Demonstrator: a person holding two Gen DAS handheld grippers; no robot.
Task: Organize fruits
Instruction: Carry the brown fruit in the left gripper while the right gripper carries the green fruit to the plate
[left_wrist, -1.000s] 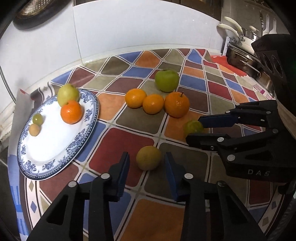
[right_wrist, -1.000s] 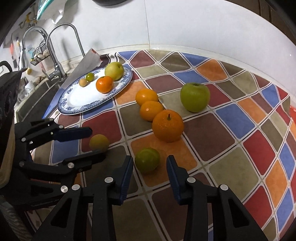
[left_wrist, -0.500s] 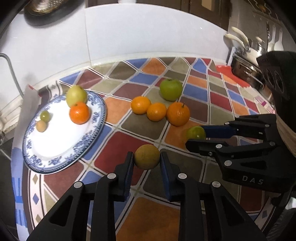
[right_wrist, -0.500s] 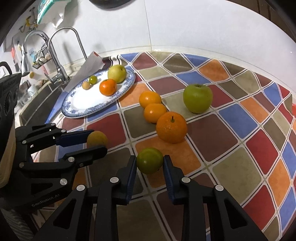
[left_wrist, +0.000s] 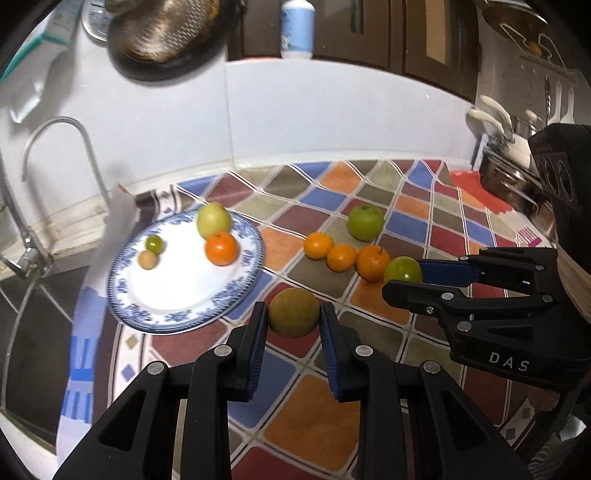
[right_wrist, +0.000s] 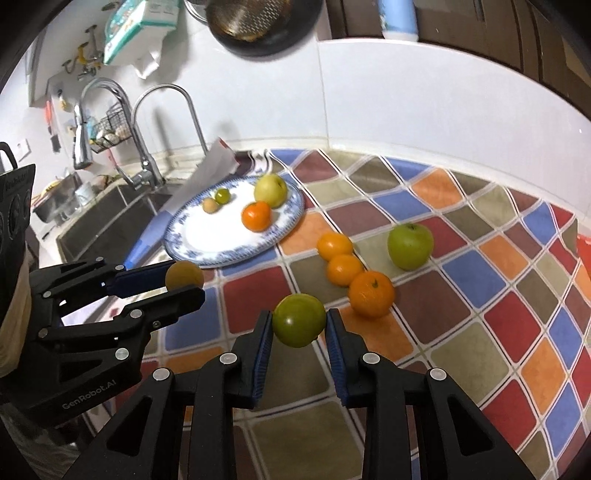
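- The left gripper (left_wrist: 293, 319) has its jaws closed down to the width of a brownish-yellow fruit (left_wrist: 293, 313), pads pressed on both flanks, held at lower centre of the left view with the cloth showing below it
- The right gripper (right_wrist: 299, 326) is likewise narrowed onto a green fruit (right_wrist: 299, 319), clamped at lower centre of the right view, apparently lifted clear of the patchwork tablecloth (right_wrist: 517, 332)
- The blue-rimmed plate (left_wrist: 236, 295) sits left of centre in the left view; it already carries a yellow-green apple (left_wrist: 213, 220), an orange (left_wrist: 221, 248) and two small fruits, with a bare white patch toward its near edge
- Waiting on the cloth, right of centre: two small oranges (left_wrist: 318, 245), a larger orange (left_wrist: 373, 262) and a green apple (left_wrist: 365, 222)
- Risk: both held fruits are round and gripped only at two narrow pad lines, so a tilt or jolt could let one roll out
- Risk: with both grippers heading for the same plate, the arms could cross or knock each other
- Risk: a fruit released on the smooth plate may roll into the others or off the rim toward the sink (right_wrist: 110, 221) at middle left of the right view
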